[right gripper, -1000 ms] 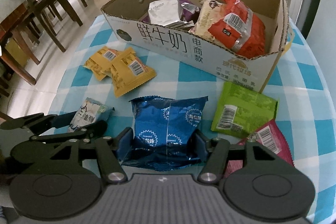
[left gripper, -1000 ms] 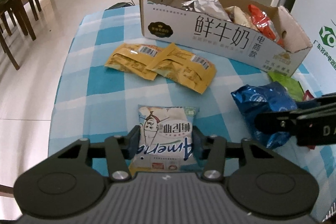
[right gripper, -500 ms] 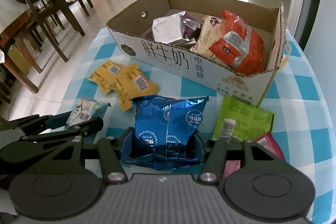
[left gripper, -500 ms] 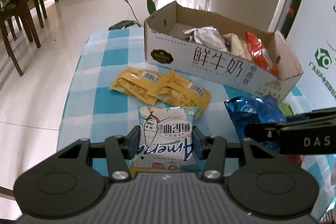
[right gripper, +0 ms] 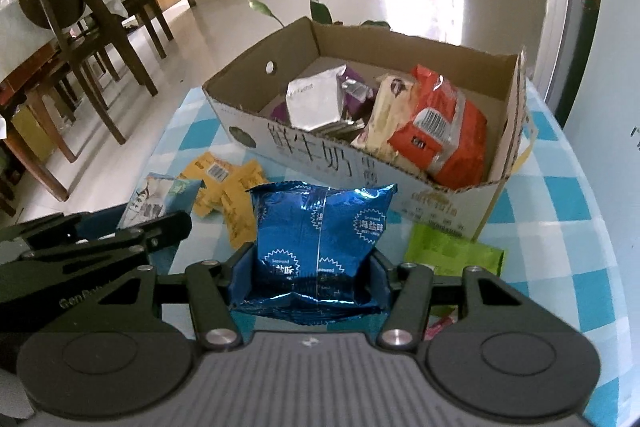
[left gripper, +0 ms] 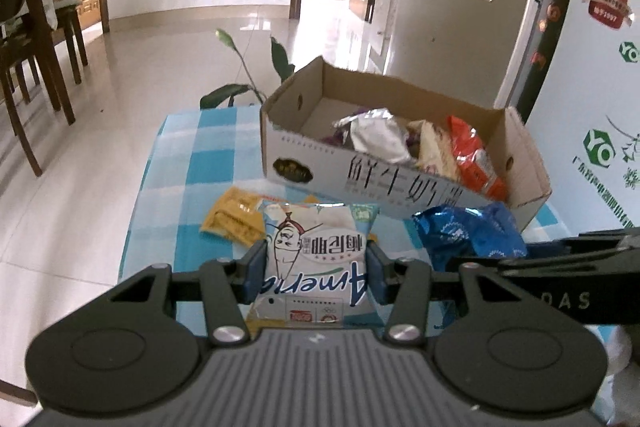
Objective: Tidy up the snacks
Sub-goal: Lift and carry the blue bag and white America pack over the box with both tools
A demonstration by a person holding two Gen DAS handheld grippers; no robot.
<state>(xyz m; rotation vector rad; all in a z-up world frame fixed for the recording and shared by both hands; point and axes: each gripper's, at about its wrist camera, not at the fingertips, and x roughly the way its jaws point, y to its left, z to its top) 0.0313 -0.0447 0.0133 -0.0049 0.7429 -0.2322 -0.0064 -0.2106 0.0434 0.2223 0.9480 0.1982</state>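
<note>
While several snacks already fill the cardboard box (right gripper: 496, 163) at 12 o'clock, left gripper (left gripper: 316, 269) fingers clamp a white packet (left gripper: 316, 255), right gripper (right gripper: 310, 277) fingers clamp a blue seaweed packet (right gripper: 320, 231); yellow sachets (right gripper: 228, 183) and a green packet (right gripper: 452, 251) remain on the worktop (right gripper: 568, 203).

On my table (left gripper: 192, 163) the cardboard box (right gripper: 312, 163) sits at the far side, several packets lying inside it. In front of it, two flat sachets (right gripper: 228, 183) lie to the left and another flat packet (right gripper: 452, 251) to the right — each just beside the box.
</note>
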